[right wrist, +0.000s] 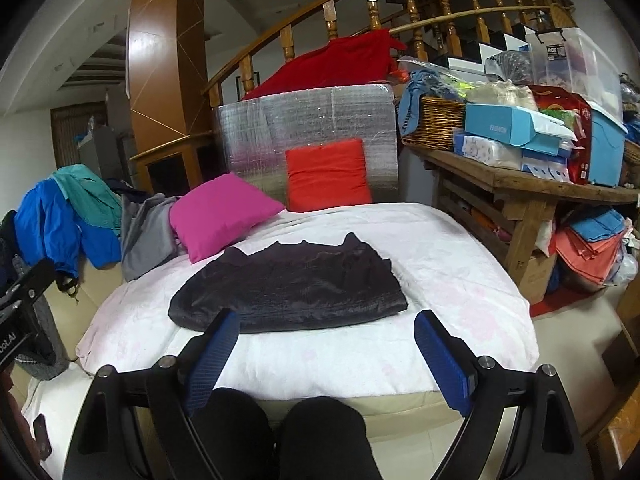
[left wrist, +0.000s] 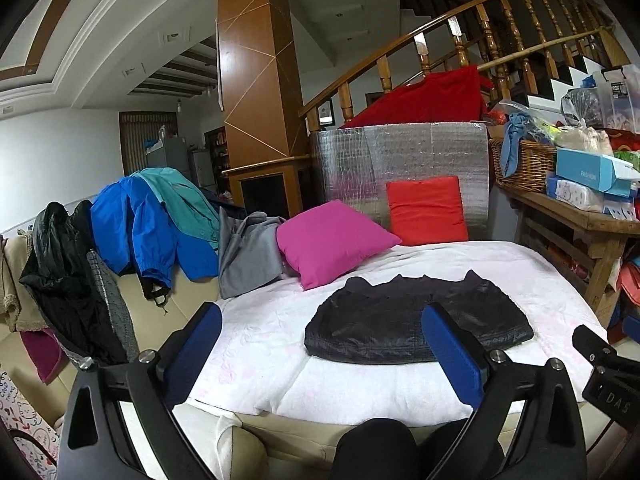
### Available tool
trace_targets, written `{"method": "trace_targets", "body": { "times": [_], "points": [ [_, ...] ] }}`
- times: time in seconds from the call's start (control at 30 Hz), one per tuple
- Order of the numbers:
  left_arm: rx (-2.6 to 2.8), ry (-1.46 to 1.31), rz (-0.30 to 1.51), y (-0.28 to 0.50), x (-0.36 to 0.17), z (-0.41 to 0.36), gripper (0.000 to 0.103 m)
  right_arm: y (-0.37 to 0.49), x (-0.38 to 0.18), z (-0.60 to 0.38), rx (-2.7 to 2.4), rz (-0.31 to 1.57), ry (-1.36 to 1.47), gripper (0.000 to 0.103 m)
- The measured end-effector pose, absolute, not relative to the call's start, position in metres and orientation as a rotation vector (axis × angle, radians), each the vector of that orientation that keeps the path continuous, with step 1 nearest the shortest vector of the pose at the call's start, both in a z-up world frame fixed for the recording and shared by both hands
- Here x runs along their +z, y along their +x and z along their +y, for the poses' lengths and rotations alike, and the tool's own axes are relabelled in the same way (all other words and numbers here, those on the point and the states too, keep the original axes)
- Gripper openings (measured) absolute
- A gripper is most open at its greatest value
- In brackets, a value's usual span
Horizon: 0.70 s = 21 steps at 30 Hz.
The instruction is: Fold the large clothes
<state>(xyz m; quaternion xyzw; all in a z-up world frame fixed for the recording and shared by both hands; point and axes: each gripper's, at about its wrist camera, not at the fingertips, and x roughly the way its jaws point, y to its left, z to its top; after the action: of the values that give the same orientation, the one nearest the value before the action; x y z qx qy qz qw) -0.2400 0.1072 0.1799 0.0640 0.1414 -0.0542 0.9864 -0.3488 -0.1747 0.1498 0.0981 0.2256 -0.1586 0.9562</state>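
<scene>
- Dark jacket (right wrist: 288, 286) is lying folded into a flat bundle on the white bed cover (right wrist: 460, 264), toward the bed's near edge, midway between its sides.
- Left claw (left wrist: 324, 332) is hovering over the near edge, jaws standing wide, gripping nothing.
- Right claw (right wrist: 326, 340) is hanging likewise, spread apart and empty, just short of the jacket.
- Pink cushion (right wrist: 220, 216) and red cushion (right wrist: 328, 176) are sitting at the far edge.
- Blue coat (left wrist: 148, 228) is draping off the left side.

Wooden stair railing (right wrist: 360, 4) curves behind a cluttered wooden table (right wrist: 520, 184).
</scene>
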Motion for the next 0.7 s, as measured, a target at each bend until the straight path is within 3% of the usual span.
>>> {"method": "trace_targets", "body": {
  "times": [0.7],
  "points": [
    [-0.104,0.129,0.299,-0.239,0.177,0.118,0.101,-0.350,0.146,-0.175,-0.341,0.480,0.218,0.091]
  ]
}}
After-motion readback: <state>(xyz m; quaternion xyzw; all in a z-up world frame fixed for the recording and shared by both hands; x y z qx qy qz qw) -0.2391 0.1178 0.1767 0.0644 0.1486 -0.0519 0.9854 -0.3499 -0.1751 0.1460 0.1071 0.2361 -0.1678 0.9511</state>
